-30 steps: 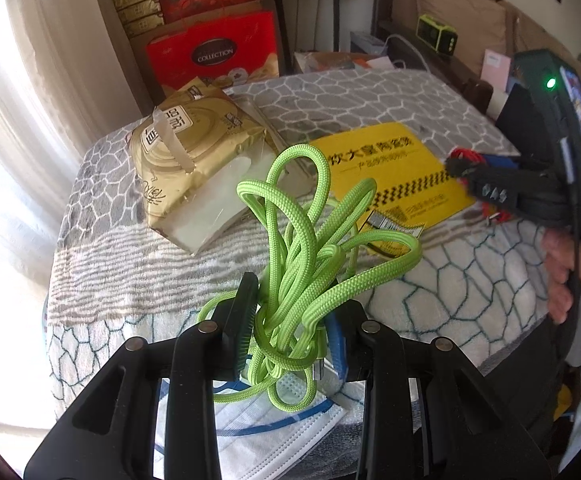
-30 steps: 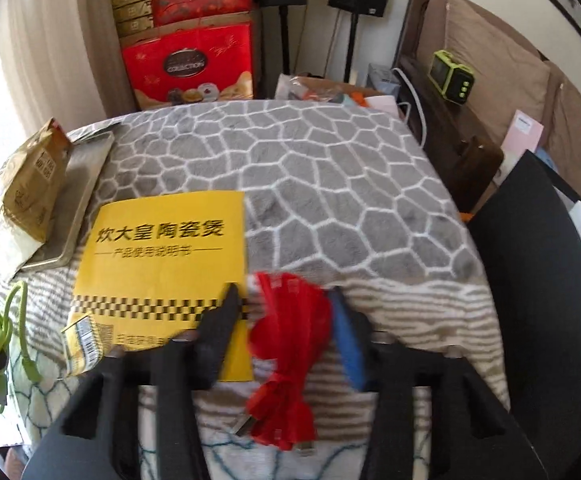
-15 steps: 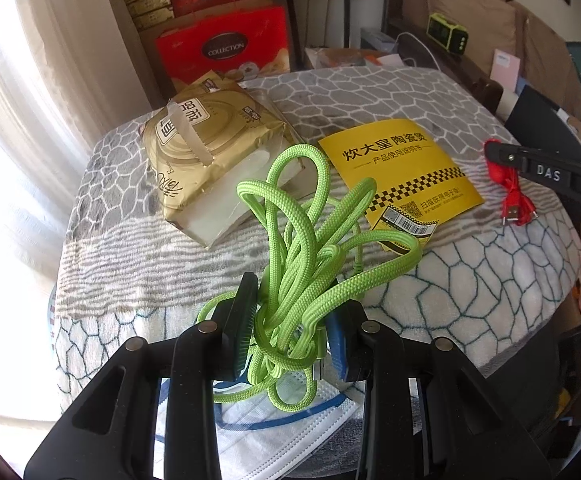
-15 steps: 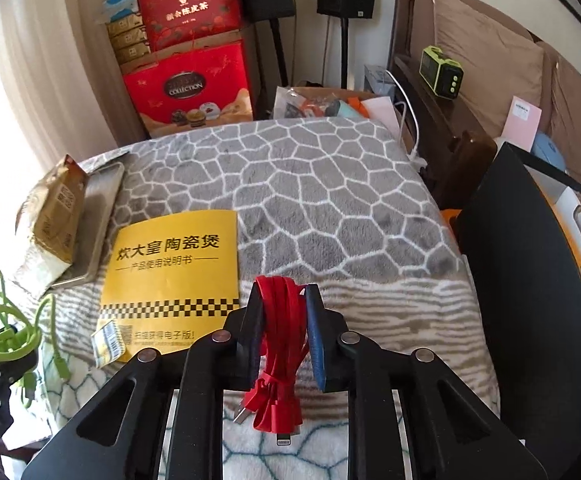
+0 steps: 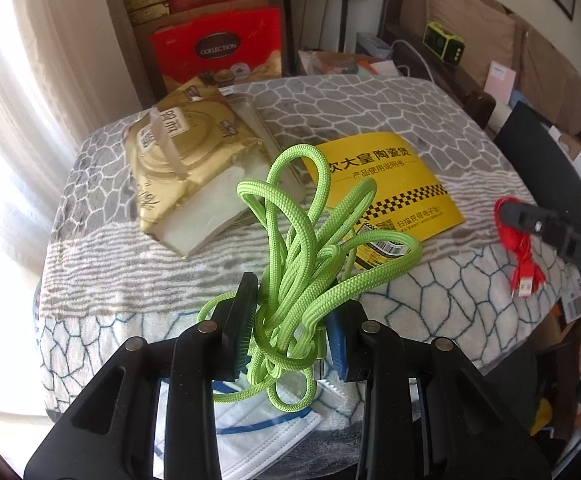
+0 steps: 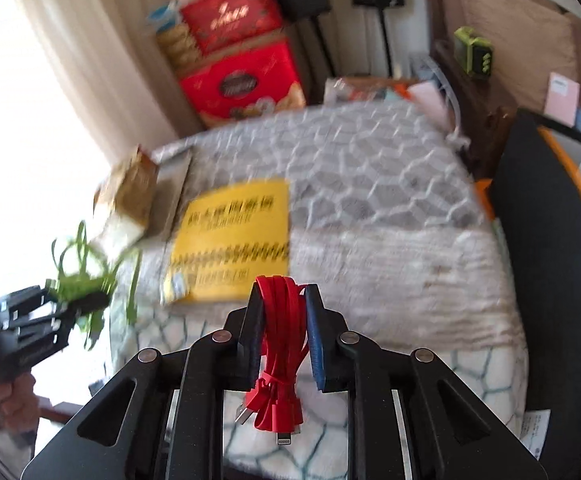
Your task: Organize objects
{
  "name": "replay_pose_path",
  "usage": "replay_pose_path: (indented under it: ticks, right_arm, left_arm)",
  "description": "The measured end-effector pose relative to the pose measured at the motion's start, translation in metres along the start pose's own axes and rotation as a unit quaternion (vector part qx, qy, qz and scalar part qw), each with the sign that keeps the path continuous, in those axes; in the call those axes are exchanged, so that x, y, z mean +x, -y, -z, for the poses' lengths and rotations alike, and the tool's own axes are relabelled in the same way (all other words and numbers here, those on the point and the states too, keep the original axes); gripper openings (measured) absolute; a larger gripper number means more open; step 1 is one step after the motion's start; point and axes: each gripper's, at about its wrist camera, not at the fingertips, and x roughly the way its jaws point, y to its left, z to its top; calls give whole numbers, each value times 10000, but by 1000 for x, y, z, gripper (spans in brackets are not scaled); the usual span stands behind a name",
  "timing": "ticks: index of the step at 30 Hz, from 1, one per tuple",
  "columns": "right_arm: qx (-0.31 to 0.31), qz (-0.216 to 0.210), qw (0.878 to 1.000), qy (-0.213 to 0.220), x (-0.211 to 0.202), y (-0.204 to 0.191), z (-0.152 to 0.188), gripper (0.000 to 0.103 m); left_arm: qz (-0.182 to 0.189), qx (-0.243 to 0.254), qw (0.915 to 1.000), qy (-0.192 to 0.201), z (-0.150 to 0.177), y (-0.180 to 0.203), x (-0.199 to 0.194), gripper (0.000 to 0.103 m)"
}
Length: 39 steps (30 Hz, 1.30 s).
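Observation:
My left gripper point(image 5: 292, 322) is shut on a tangled bundle of green braided cable point(image 5: 310, 248), held above the near edge of the table point(image 5: 130, 280). My right gripper point(image 6: 283, 328) is shut on a tied bundle of flat red cable point(image 6: 280, 340), whose plugs hang below the jaws, clear of the cloth. In the left wrist view the right gripper point(image 5: 508, 210) and the red cable point(image 5: 524, 264) show at the right edge. The right wrist view, blurred, shows the left gripper point(image 6: 78, 300) with its green cable point(image 6: 86, 264) at the far left.
A yellow booklet point(image 5: 386, 184) lies in the middle of the grey patterned cloth. A gold tissue pack point(image 5: 182, 160) rests on a metal tray point(image 5: 262, 128) at the back left. A white face mask point(image 5: 262, 440) lies under the left gripper. Red gift boxes point(image 5: 218, 52) stand behind the table.
The right gripper's jaws closed on the red cable and lifted it off the cloth, tilting up and back. The left gripper kept still with the green cable.

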Motion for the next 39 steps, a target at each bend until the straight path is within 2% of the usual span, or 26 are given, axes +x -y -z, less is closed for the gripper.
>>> replay_pose_path:
  ticks: [3,6,7,9,12,15,18,21,23,25,27,30,34,37,39]
  right_arm:
    - [-353,147,9991,-207,14,-11,12,20]
    - [-220,102,9996,-136,17,-8,19,28]
    - [-216,115,9996,-108,17,-7,21,42]
    - [-252,154,9995,-79,19,-5,25,63]
    - [-176,19,9998,18,15,1,29,66]
    - [48,-72,9997,222,2,10,30,83]
    - [131,-23,9989,457,-11,16,28,89]
    - [110,200,9991,348,-15,14,27,101]
    - [193,653,9970,366,-19,11,30,102]
    - [384,1180,9898,706,-29,6,34,102]
    - [493,1412,9814,1202,-42,0,38,103]
    - [437,1399,9753,1651,-52,-6,44,103]
    - [243,1131,9858,1220,-42,-8,38,103]
    - [199,1252,9821,1393,-40,-8,38,103]
    - [184,1156,9846,1301,-33,-11,36,103]
  left_arm:
    - [90,-19,9999,-67,-2,7,5,30]
    - [92,7,9999,-42,-3,12,2,30]
    - [56,54,10000,-9,-3,14,1,30]
    - [-4,78,10000,-2,-5,14,0,30]
    - [37,-50,10000,-7,-9,9,0,30]
    - [64,-221,9997,-80,-13,6,5,31]
    - [133,-348,9990,-228,-14,5,15,31]
    - [227,-412,9983,-350,-11,9,22,32]
    - [248,-375,9984,-354,-9,14,25,35]
    - [202,-336,9987,-334,-8,18,27,37]
    - [202,-332,9986,-357,-9,20,30,41]
    - [206,-235,9985,-438,-9,22,35,45]
    - [293,-236,9981,-479,-6,20,40,50]
    - [233,-119,9986,-468,-2,24,42,51]
    - [186,-64,9989,-433,0,26,42,52]
